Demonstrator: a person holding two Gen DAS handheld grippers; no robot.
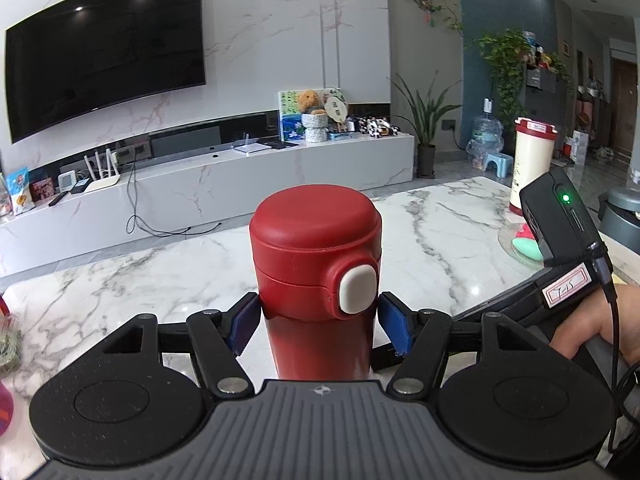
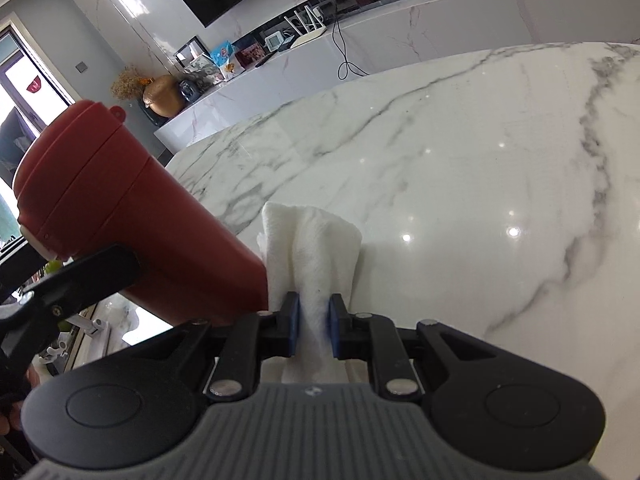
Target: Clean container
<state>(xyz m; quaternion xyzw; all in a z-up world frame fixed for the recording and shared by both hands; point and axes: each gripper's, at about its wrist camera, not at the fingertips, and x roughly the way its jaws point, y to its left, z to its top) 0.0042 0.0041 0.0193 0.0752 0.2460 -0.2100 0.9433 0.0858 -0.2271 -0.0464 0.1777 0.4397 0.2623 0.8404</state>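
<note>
A red flask (image 1: 316, 280) with a red lid and a white push button stands between the blue pads of my left gripper (image 1: 318, 322), which is shut on its body just below the lid. In the right wrist view the flask (image 2: 132, 216) shows at the left, above the marble table (image 2: 480, 184). My right gripper (image 2: 314, 322) is shut on a folded white paper towel (image 2: 312, 248), whose left edge touches the flask's lower side. The right gripper's body (image 1: 560, 240) shows at the right of the left wrist view.
A cream canister with a red lid (image 1: 534, 164) stands at the table's far right, by a glass plate (image 1: 520, 246) with green and pink items. A TV (image 1: 104, 48) and a white cabinet (image 1: 240, 176) lie beyond the table. Glassware (image 1: 8, 336) sits at the left edge.
</note>
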